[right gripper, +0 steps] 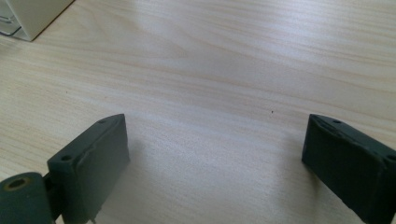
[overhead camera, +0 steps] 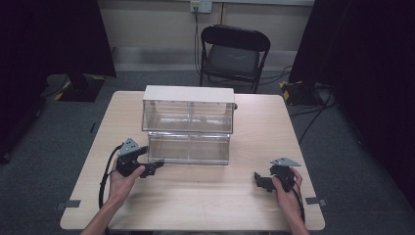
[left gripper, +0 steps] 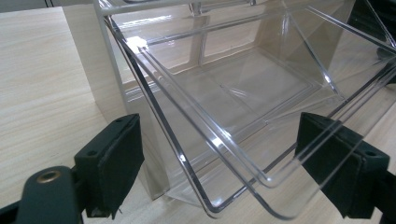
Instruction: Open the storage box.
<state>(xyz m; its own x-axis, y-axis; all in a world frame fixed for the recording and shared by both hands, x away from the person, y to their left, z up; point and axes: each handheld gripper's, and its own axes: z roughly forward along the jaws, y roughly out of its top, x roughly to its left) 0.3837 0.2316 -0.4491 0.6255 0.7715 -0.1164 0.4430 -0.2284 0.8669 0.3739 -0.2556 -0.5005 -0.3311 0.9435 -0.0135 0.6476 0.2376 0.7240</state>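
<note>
A clear plastic cabinet with a pale top stands mid-table, two drawer rows high. Its lower drawer sticks out toward me. My left gripper sits at that drawer's front left corner. In the left gripper view the drawer is empty, and its clear front rim runs between the jaws of the open left gripper; the right jaw shows through the plastic. My right gripper is held low over bare wood at the front right. In its own view the right gripper is open, with nothing between its fingers.
The wooden table has bare room in front of the cabinet and on both sides. A black folding chair stands behind the far edge. The cabinet's pale corner shows at the upper left of the right gripper view.
</note>
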